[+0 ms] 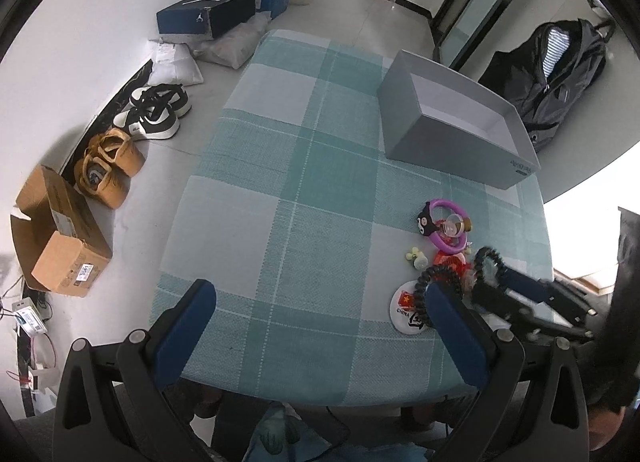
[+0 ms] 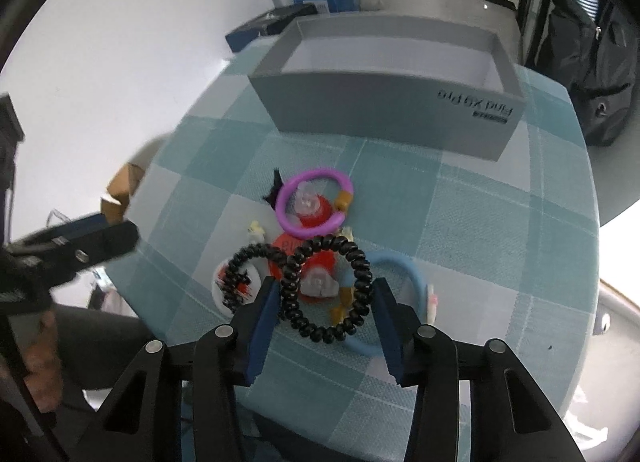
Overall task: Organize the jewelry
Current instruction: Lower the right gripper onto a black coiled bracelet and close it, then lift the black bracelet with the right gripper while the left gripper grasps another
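1. The grey open box sits on the checked tablecloth at twelve o'clock from the jewelry pile, well apart from it and with nothing visible inside; a carry that far risks a drop if the hold is weak.
2. The right gripper has its blue pads against both sides of a black coil hair tie, apparently clenched on it. The springy coil may squirm out or fold between the pads.
3. A blue bangle lies under the tie at three o'clock, and a second black coil tie touches it at nine o'clock over a white badge. Either could snag and be dragged along.
4. The purple ring and the red charm inside it lie at twelve o'clock, near enough to be knocked.
5. The left gripper hangs released and holding nothing, its right finger just beside the pile, so the two tools could collide.
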The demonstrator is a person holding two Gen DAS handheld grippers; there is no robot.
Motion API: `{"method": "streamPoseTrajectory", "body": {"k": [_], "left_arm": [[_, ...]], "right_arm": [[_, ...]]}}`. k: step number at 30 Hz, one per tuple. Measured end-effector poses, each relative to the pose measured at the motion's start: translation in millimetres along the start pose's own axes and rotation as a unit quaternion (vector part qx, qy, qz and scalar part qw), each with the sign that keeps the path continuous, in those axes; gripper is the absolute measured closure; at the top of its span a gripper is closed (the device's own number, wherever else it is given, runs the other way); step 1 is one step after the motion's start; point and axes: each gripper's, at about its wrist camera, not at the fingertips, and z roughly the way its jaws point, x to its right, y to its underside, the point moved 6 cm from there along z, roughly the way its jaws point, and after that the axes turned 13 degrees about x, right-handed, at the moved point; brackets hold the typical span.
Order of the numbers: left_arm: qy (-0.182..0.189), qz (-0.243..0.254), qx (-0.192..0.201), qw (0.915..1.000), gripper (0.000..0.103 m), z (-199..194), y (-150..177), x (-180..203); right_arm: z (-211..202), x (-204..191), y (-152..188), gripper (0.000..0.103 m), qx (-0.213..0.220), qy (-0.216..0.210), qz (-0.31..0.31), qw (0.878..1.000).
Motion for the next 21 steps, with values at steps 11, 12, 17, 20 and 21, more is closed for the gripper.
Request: {"method": "streamPoseTrajectory", "body": {"k": [11,12,17,20,21], "left_arm": [[0.030,0.117,-0.035,0.9920,0.001,15.4,24.2,52.6],[0.029,0.129,-0.039,0.9905,0.001,17.4,25.3,58.1],[0.014,0.159,-0.033,0.9866,0.001,20.4,27.0,70.7],[-0.017,0.194,-0.044,0.9799,0.001,27.4,34.9,73.2],[-0.025,0.205,-0.045,0.9773,0.001,29.4,37.1,74.3]], "right_arm": [[-52.6,34.7,-23.5,0.058,0.087,0.013,0.058,0.994],[-56.4,39.0,-24.6,0.058,0.092,0.015,0.065,0.994],[-77.6,60.8,-26.7,0.058,0.114,0.020,0.098,0.988],[-88.2,68.9,-25.5,0.058,0.121,0.020,0.103,0.987],[-90.9,71.4,-25.2,0.058,0.124,0.019,0.107,0.986]]}}
